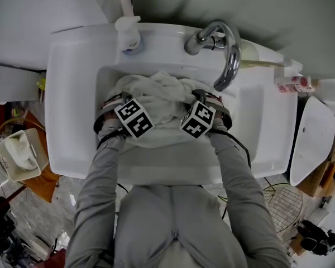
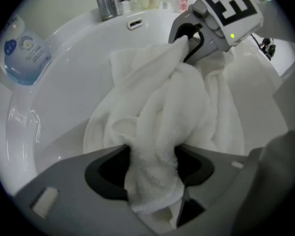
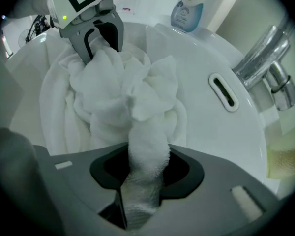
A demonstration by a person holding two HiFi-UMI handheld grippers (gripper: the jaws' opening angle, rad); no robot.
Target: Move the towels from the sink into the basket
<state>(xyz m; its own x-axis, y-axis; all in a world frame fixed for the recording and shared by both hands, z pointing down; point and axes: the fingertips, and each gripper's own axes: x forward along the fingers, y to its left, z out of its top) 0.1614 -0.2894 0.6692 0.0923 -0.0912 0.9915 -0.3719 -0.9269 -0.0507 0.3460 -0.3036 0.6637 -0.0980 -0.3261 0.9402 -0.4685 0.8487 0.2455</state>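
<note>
The white sink (image 1: 72, 121) is positioned directly below both grippers. The towels (image 1: 156, 102), white and bunched into one heap, are located in the basin, between and ahead of the two sets of jaws. No part of the heap is seen outside the sink. A white basket (image 1: 21, 155) is located on the floor, well apart from the sink, beyond the outer side of the left gripper. The chrome faucet (image 1: 226, 57) is mounted on the far rim, ahead of the right gripper and slightly to its outer side.

The left gripper (image 2: 155, 178) is pointed down into the heap. Its jaws are closed on a thick fold of towel, which is pinched between the pads. The right gripper (image 3: 145, 178) is likewise clamped on a rolled fold of towel, which is pressed from both sides. The two grippers are set near each other, with the heap bridging them.

A soap bottle (image 1: 128, 35) is placed on the far rim, ahead of the left gripper.
</note>
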